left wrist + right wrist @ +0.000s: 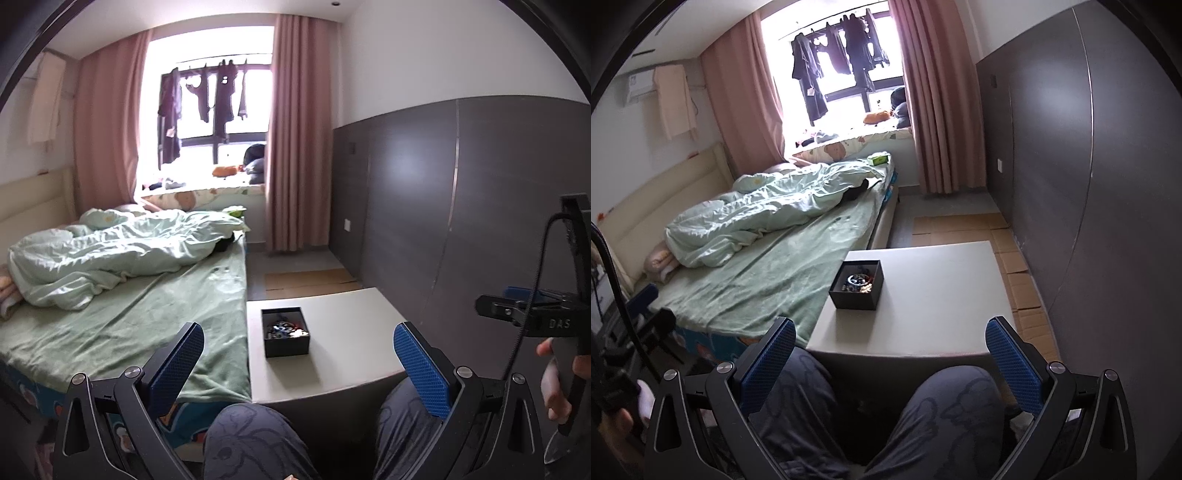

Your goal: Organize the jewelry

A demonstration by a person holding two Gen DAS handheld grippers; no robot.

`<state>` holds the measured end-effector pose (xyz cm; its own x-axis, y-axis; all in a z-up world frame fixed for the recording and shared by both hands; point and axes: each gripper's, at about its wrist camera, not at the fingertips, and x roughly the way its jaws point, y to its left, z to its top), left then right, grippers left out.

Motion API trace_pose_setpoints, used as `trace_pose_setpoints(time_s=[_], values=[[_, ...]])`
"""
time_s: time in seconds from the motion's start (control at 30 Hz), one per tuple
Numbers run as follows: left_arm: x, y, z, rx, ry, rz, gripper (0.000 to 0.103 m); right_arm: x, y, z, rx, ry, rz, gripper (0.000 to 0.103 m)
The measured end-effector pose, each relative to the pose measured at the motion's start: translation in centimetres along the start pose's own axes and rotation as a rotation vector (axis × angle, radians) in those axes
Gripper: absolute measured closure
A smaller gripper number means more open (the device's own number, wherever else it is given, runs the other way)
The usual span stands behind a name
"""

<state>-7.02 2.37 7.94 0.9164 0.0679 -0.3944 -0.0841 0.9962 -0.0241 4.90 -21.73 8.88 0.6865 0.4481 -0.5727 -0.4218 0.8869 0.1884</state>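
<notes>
While both claws, left claw (299,354) and right claw (891,350), hang released above the knees, the jewelry (857,282) sits heaped inside the black box (849,300) on the white table (934,295), within forward reach.

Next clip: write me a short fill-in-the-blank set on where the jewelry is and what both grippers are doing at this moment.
1. The jewelry lies piled inside a small ____ box.
2. That box stands on the white table, near the edge beside the ____.
3. The left gripper and the right gripper both have their jaws ____, holding nothing.
4. The bed is covered by a ____ sheet.

Missing words: black; bed; open; green
</notes>
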Motion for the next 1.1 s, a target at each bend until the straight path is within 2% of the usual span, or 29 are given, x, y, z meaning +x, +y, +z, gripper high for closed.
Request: trace_pose_setpoints(time_s=[0.73, 1.1], values=[[-1.0, 0.0, -0.3, 0.013, -0.008, 0.016, 0.000, -0.5, 0.8, -0.8, -0.026, 0.005, 0.011, 0.000], [-1.9, -0.7, -0.8, 0.036, -0.010, 0.000, 0.000, -0.8, 0.8, -1.2, -0.019, 0.015, 0.012, 0.000]])
